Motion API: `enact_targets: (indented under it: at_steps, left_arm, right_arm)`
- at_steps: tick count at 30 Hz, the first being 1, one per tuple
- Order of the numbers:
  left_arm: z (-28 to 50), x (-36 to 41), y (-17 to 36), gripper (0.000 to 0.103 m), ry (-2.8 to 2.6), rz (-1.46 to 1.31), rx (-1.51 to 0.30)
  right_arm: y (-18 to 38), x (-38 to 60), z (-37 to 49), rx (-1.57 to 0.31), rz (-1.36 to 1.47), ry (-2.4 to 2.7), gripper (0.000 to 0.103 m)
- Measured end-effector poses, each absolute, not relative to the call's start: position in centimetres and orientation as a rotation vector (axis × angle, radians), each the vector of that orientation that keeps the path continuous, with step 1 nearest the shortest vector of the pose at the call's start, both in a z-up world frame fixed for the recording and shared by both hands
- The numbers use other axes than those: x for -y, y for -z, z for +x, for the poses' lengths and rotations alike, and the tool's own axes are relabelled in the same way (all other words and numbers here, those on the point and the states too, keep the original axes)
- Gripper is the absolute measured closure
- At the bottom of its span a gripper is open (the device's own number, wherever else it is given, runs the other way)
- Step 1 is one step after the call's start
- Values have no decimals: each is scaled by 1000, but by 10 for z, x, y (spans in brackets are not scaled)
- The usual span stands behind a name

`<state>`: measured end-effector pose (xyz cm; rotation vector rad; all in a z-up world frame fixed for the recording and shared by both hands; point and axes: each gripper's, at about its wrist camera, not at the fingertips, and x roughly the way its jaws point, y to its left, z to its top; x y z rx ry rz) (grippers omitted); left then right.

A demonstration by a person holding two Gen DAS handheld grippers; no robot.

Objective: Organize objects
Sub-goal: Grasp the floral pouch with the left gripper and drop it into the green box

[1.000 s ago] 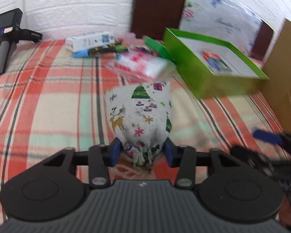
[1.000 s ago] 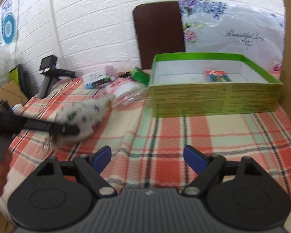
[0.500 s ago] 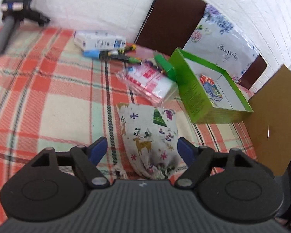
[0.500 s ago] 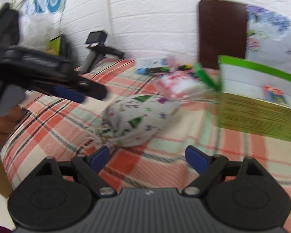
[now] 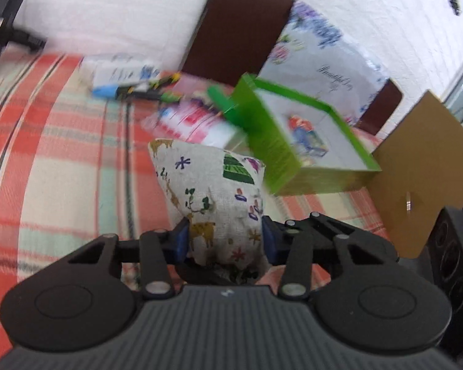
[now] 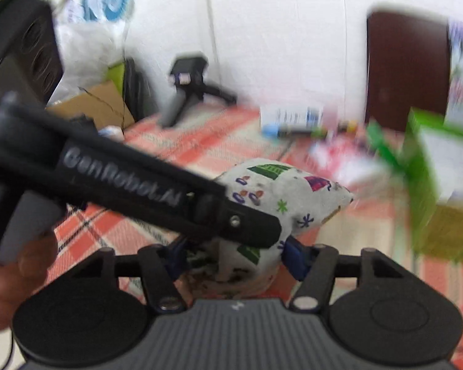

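Observation:
A printed cloth pouch (image 5: 214, 197) with trees and reindeer lies on the red plaid cloth. My left gripper (image 5: 224, 242) is shut on its gathered near end. In the right wrist view the same pouch (image 6: 274, 191) sits between the blue pads of my right gripper (image 6: 236, 257), which has closed in around its near end; the left gripper's black body (image 6: 157, 194) crosses in front and hides part of the grip. An open green box (image 5: 296, 141) with a small colourful packet inside stands to the pouch's right.
A plastic bag of red and white items (image 5: 197, 120), markers (image 5: 139, 88) and a white carton (image 5: 123, 71) lie behind the pouch. A brown cardboard wall (image 5: 429, 166) stands at the right. A black handheld device (image 6: 188, 86) stands at the table's far left.
My left gripper went from open around the pouch to shut on its end. My right gripper swung left up to the pouch and narrowed its jaws around the same end.

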<state>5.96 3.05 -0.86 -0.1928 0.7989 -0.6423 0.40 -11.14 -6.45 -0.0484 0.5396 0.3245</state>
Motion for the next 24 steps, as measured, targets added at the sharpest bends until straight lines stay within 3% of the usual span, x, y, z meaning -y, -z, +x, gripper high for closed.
enact_targets:
  at_steps: [6,14,15,17,18,20,24]
  left_arm:
    - [69,25,-34,55,755,-125,-673]
    - [106,138,-40,51,821,2,-621]
    - [112,149,-37,41,791,36,-597]
    - [124,168,-28,38,671,122,-578]
    - [129,172,-24,39,625,144,-600]
    - [131,164,-19,39,626,100,-648]
    - [103,149,-18,35,685,83,-611]
  right_arm:
    - [32,158,-7,-378,-60,-185,43]
    - [33,258,26,-372,45,-33,41]
    - [35,267,38,-378,50,-18,39]
    - [47,278,71,-407,10,46,8]
    - [55,281,83,-421,-13,103,9]
    - [64,293,89,-460,32,154,20]
    - [72,299,55,-393,123,132,16]
